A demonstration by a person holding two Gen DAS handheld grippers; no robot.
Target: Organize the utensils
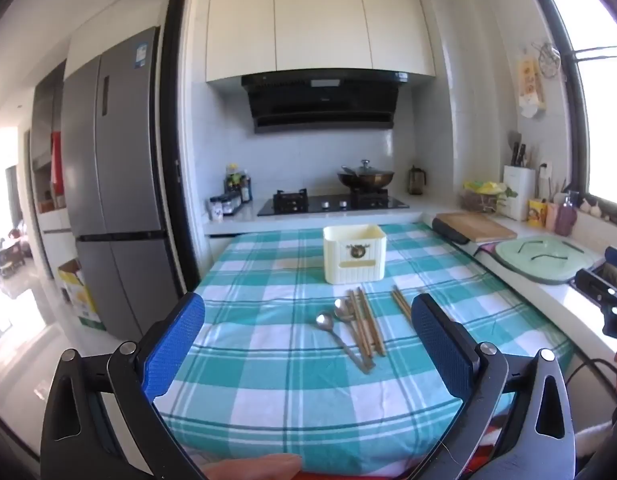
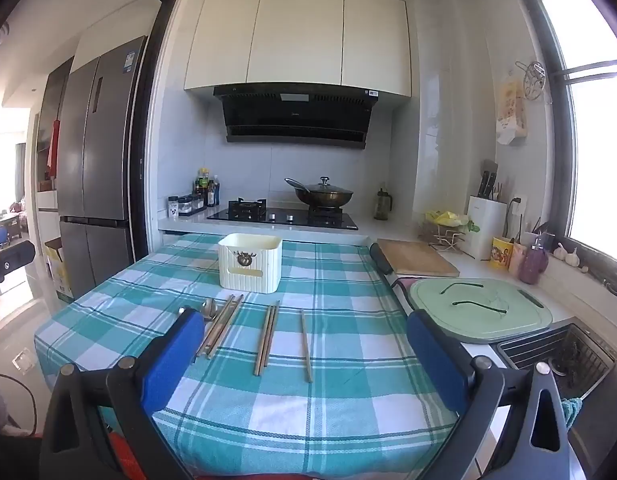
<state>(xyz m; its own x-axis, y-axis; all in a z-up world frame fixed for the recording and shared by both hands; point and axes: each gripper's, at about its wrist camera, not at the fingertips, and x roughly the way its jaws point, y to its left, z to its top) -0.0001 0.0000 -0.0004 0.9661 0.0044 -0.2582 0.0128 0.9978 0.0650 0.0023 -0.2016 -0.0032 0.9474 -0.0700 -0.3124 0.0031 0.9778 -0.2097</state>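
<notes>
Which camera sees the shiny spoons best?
The left wrist view: both spoons lie in plain sight on the checked tablecloth, beside the chopsticks. In the right wrist view the right tool's blue finger hides most of them; only a bowl peeks out.

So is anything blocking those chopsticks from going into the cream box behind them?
Nothing visible: only bare checked tablecloth lies between the wooden chopsticks and the open-topped cream plastic box.
</notes>
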